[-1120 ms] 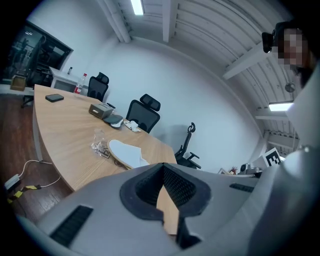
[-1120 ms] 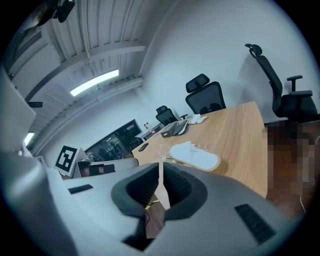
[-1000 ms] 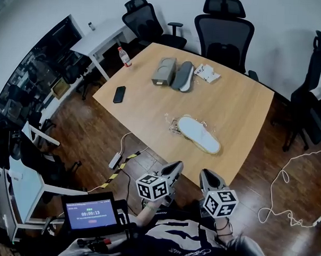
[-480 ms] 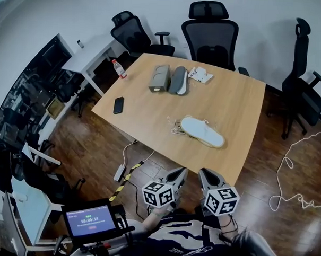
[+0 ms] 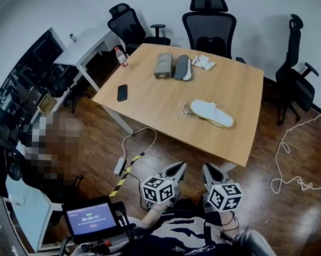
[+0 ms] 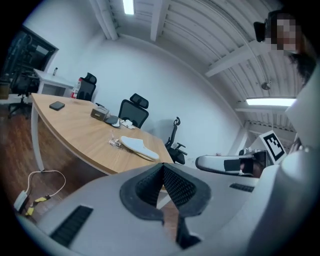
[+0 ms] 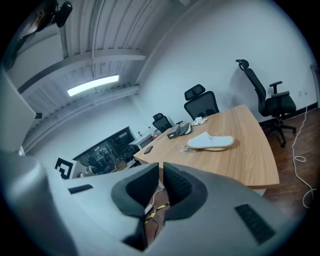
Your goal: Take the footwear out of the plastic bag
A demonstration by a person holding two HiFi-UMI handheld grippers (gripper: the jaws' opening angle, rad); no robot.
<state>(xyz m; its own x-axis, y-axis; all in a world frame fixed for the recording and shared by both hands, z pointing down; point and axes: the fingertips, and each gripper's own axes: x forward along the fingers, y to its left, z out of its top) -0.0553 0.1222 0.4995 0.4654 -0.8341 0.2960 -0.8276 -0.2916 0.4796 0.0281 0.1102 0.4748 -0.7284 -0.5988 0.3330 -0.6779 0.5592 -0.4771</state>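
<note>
The flat white slipper [image 5: 212,113] lies sole-down on the far right part of the pale wooden table [image 5: 167,106], with crumpled clear plastic bag [image 5: 188,111] bunched against its left end. From this far off I cannot be sure whether the film wraps the whole slipper or only trails from it, so it is best judged as not yet taken out.

Both tools hang well short of the table edge, over the floor and close to the person's body. The left gripper [image 5: 178,167] has its jaws pressed together on nothing. The right gripper [image 5: 209,169] shows only a thin slit between its pads, also empty. Neither needs to open wide until it reaches the bag.

At the table's far end sit a grey boxy bundle [image 5: 163,65], a dark grey slipper [image 5: 181,67] beside it and a white packet [image 5: 204,61]; a black phone [image 5: 122,92] lies nearer the left edge. Black office chairs [image 5: 207,23] ring the far side. On the dark wood floor [image 5: 265,172] a white cable [image 5: 289,167] loops at the right.
</note>
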